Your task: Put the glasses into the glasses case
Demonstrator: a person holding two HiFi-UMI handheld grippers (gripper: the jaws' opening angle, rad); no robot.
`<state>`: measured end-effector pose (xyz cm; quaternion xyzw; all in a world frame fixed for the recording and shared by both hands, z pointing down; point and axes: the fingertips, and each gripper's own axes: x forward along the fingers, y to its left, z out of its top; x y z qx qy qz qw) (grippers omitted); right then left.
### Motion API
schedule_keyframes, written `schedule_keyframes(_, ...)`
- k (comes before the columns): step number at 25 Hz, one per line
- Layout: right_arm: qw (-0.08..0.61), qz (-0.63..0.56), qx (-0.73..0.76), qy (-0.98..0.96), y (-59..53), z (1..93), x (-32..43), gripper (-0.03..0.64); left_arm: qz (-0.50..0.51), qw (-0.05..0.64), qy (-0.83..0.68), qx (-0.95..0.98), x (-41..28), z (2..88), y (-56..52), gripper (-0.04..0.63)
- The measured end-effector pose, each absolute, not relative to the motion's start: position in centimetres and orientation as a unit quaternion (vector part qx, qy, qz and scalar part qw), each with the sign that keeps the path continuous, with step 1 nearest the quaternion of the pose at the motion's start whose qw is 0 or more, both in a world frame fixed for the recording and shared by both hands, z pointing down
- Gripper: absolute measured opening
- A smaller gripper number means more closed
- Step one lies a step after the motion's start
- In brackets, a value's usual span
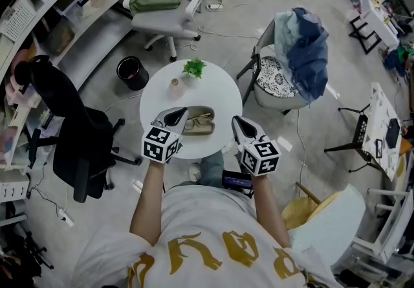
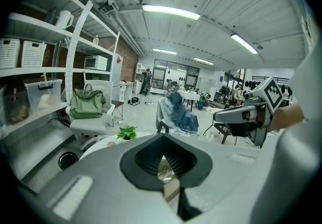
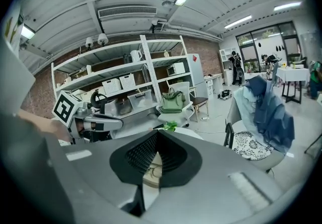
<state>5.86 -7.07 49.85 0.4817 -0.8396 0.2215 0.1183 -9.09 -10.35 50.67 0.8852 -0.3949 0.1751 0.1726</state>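
Both pairs of jaws are closed, tips meeting, with nothing held: the left gripper and the right gripper hang over the near edge of the table, one on either side of the case. The glasses lie inside the case, which sits open on the near half of the tabletop, between my two grippers, so I judge the placing itself to be about done. What is left is checking that they sit properly and shutting the case, though I cannot make out a lid from up here. To do that well I would steady one end of the case with one gripper, since the white top looks smooth and the case could slide. Then I would press with the other closed tip on the frame or the shell, never on a lens, and make sure no arm of the glasses sticks above the rim before anything comes down on it. The case is oblong with rounded ends, an olive-tan shell that looks rigid. The glasses look thin-rimmed and light, easy to knock askew. My pads are black and finely ribbed, tapering to a point, so they should hold without slipping. The table is round, and a small leafy plant stands at its far side, well apart from the case.
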Motion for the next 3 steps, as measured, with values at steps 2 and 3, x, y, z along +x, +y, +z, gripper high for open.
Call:
schedule_keyframes(2,0.117,0.223,0.481,-0.84,-7.21,49.84,5.79,0.028,0.175,0.175,-0.394,0.885,-9.2,50.78,-10.52,0.0)
schedule_keyframes(3,0.117,0.224,0.481,-0.84,-7.29,49.84,5.76,0.028,0.174,0.176,-0.394,0.885,-9.24,50.82,-10.61,0.0)
